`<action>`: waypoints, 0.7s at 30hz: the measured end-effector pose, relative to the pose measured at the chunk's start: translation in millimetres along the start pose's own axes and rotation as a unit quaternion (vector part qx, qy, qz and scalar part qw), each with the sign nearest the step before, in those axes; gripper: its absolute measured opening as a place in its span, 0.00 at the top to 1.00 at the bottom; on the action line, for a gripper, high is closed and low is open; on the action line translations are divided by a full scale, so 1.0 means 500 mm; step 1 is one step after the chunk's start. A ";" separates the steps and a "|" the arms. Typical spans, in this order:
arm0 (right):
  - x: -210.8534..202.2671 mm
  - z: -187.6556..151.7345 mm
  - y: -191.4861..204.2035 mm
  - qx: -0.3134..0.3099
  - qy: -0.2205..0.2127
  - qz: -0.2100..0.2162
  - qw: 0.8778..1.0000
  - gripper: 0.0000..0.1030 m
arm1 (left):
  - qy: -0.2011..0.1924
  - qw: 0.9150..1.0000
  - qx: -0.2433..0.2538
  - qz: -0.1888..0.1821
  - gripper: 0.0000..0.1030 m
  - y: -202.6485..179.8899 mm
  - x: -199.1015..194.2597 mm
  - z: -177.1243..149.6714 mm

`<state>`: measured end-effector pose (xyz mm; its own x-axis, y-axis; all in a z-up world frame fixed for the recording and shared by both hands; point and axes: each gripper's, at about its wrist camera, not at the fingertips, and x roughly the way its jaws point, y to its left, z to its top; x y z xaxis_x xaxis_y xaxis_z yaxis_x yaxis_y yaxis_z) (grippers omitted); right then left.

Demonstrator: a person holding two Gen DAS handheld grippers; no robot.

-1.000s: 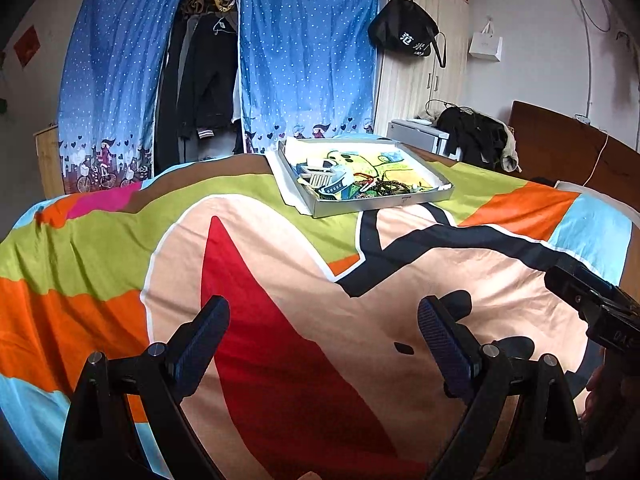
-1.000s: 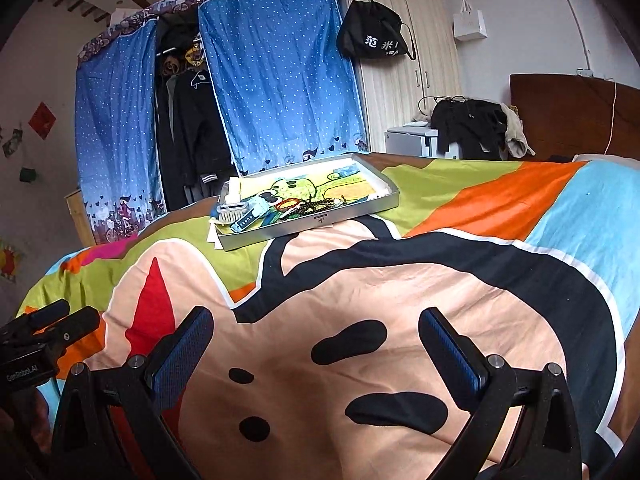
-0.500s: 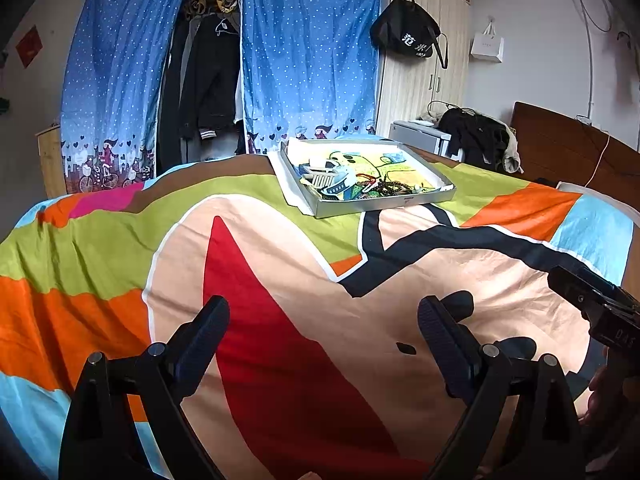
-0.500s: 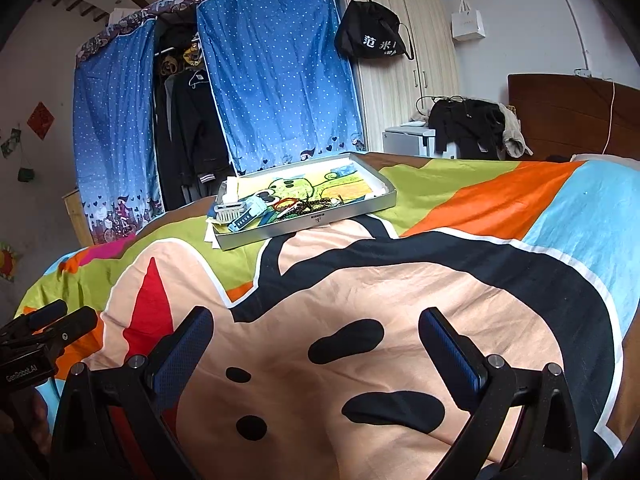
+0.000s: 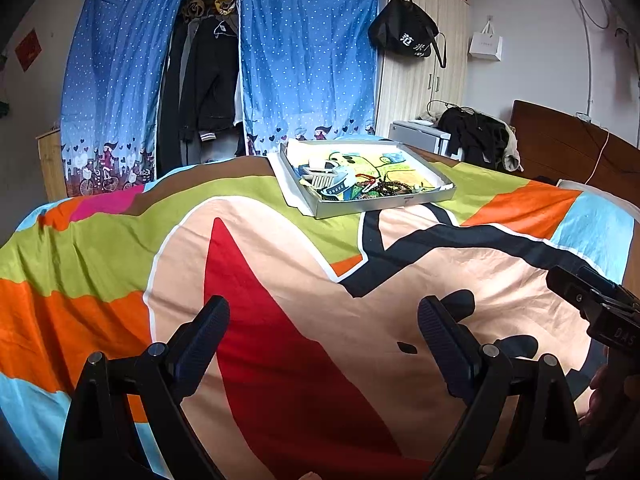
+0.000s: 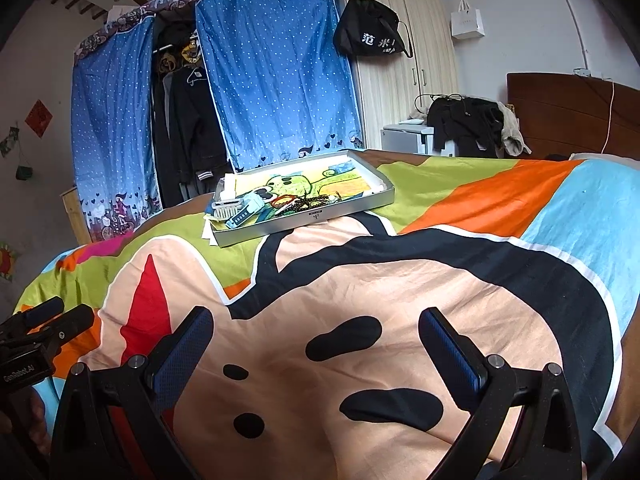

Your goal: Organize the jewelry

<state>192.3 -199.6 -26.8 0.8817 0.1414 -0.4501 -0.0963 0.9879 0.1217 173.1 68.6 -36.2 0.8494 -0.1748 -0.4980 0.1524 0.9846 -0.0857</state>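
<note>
A shallow grey tray [image 5: 384, 205] [image 6: 308, 216] lies far across the bed, lined with a yellow cartoon picture. In it sit a white comb [image 5: 326, 178] [image 6: 226, 210], a blue strap-like piece [image 5: 338, 189] [image 6: 242, 218] and a tangle of dark bead strings [image 5: 386, 189] [image 6: 308, 202]. My left gripper [image 5: 323, 322] hovers open over the red patch of the bedspread, well short of the tray. My right gripper [image 6: 316, 328] is open too, above the black spots, nothing between its fingers.
The colourful cartoon bedspread [image 5: 280, 280] covers the whole bed. Blue dotted curtains [image 5: 308, 60] with hanging clothes, a wardrobe with a black bag [image 5: 404, 38], and a wooden headboard [image 5: 568, 140] stand behind. Each gripper shows at the other view's edge.
Both views have shifted slightly toward the tray, which looks a little nearer. Both grippers stay open.
</note>
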 end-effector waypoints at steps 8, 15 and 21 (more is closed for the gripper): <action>0.000 -0.001 0.000 0.000 0.001 0.000 1.000 0.00 | 0.000 1.000 0.001 0.000 0.11 0.001 0.000 -0.001; 0.001 -0.001 -0.001 0.000 0.002 0.000 1.000 0.00 | 0.000 1.000 0.001 0.000 0.11 0.001 0.000 -0.001; 0.001 -0.002 -0.002 0.000 0.003 0.000 1.000 0.00 | -0.001 1.000 0.002 0.000 0.11 0.002 -0.001 -0.001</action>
<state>192.4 -200.3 -28.2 0.8790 0.1415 -0.4554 -0.0962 0.9880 0.1212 172.8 69.4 -36.3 0.8501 -0.1756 -0.4964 0.1550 0.9844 -0.0829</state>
